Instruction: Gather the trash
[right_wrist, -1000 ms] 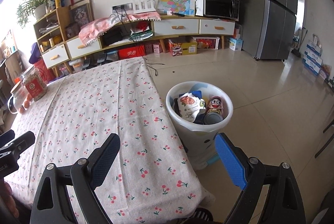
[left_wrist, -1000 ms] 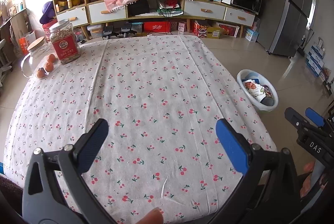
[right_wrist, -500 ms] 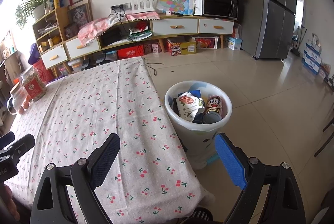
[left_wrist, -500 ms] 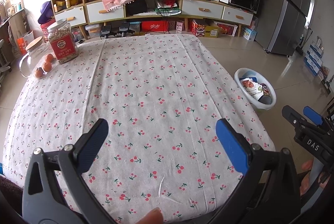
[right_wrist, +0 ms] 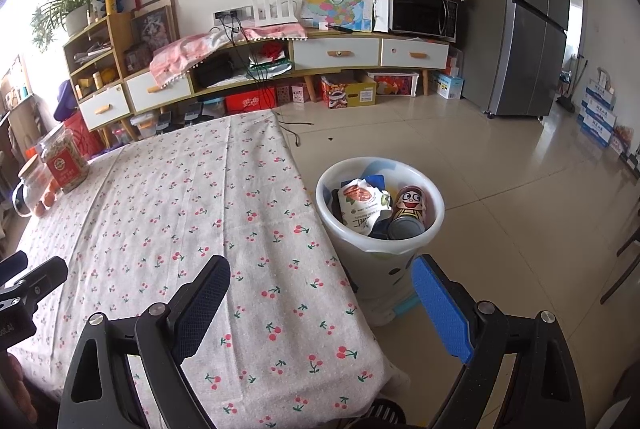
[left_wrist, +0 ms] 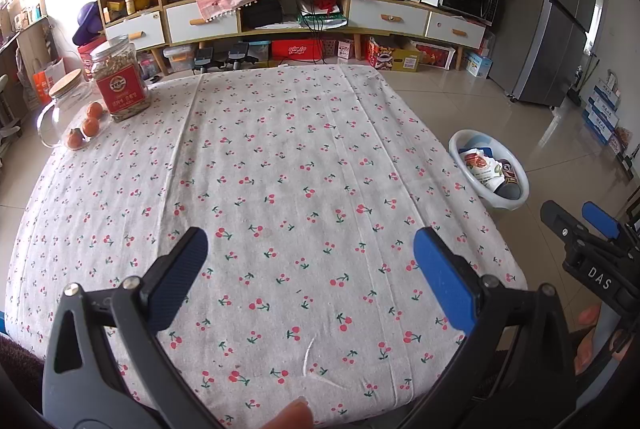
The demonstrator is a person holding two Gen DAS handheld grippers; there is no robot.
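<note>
Trash is already sitting in the white bin on the floor just beside the counter — a crumpled snack wrapper and a cartoon-faced can are showing above the rim. You are holding the left hand-held gripper over the near end of the cherry-print cloth with its jaws wide apart and nothing between them. You are holding the right hand-held gripper over the counter's right edge, toward the bin, jaws likewise spread and empty. Nothing that looks like litter is lying on the cloth; only the seed jar, the glass pot and a few small orange fruits are standing at the far left corner, and those do not read as trash. By these views the collecting is looking essentially finished — what is left, if anything, is lying outside what the cameras are showing.
</note>
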